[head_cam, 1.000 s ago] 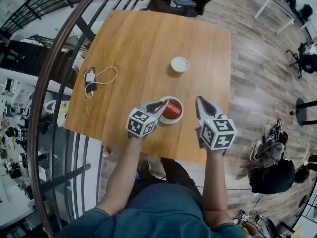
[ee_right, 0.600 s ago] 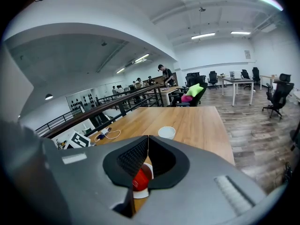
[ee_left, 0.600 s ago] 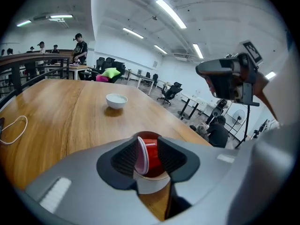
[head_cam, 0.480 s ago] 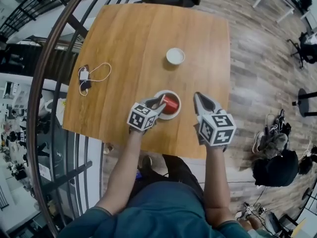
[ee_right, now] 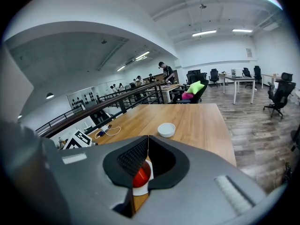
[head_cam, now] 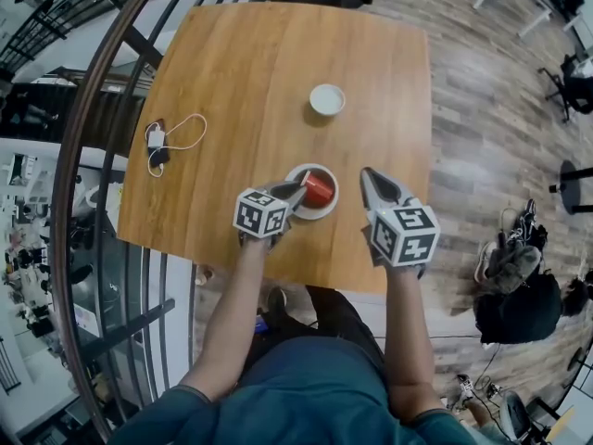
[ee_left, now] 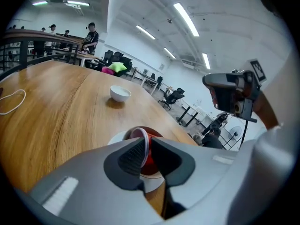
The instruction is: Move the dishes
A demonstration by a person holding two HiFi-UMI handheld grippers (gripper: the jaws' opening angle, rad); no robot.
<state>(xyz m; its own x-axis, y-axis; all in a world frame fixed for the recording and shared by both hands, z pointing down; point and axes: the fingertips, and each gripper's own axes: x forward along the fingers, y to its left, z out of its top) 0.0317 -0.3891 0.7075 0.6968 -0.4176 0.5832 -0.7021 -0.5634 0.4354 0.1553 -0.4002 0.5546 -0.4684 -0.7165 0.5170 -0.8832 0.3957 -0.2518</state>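
While left tongs (head_cam: 300, 188) pinch the red cup (head_cam: 321, 191) on the white saucer (head_cam: 313, 215), right tongs (head_cam: 365, 175) closed, empty, alongside

Left grey two-jaw gripper (head_cam: 296, 191): jaws clamped on red plastic cup (head_cam: 318, 190) rim. Right grey two-jaw gripper (head_cam: 366, 176): jaws together, empty.

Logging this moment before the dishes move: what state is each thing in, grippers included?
Left gripper: shut, fingers pinching the red cup's rim.
Right gripper: shut, empty, beside the plate.
Red cup: gripped, looks tilted, over the plate.
Plate: flat on the table, under the cup.
White bowl: upright, looks empty, untouched.
Charger cable: loosely looped near the table's edge.
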